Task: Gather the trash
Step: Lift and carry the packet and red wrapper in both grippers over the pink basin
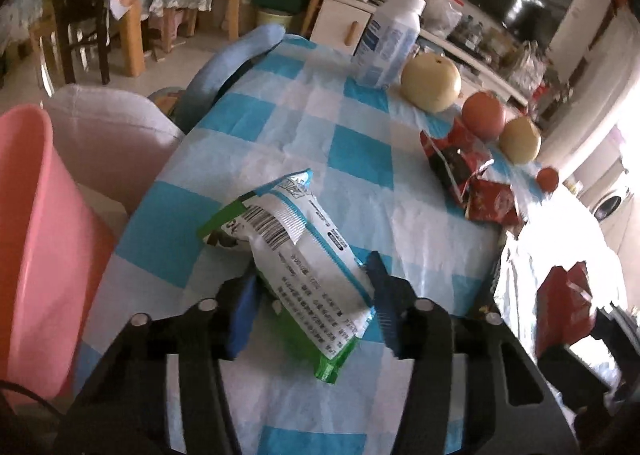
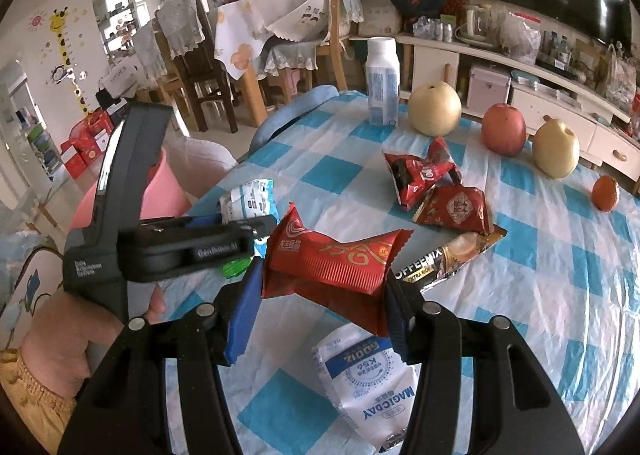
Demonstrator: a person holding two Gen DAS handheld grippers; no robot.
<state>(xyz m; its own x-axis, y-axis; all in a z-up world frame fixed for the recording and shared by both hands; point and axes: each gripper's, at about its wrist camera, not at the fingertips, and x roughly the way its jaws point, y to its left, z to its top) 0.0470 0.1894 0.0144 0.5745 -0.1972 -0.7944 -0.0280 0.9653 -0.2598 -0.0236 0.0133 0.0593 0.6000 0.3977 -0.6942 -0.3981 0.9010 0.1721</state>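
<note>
My left gripper (image 1: 310,295) is shut on a white and green snack wrapper (image 1: 304,255) and holds it just above the blue-checked tablecloth (image 1: 320,127). A pink bin (image 1: 36,239) stands at the table's left edge. My right gripper (image 2: 320,307) is shut on a red snack wrapper (image 2: 332,267) and holds it above the table. In the right wrist view, the left gripper (image 2: 240,231) shows at the left with its wrapper (image 2: 248,203). Two red wrappers (image 2: 424,179) (image 2: 456,211), a coffee sachet (image 2: 452,255) and a white pouch (image 2: 372,387) lie on the cloth.
A white bottle (image 2: 382,83), two pears (image 2: 434,109) (image 2: 556,151), an apple (image 2: 503,129) and a small orange (image 2: 605,193) stand along the table's far side. Chairs (image 2: 200,67) and a low cabinet (image 2: 520,87) stand behind.
</note>
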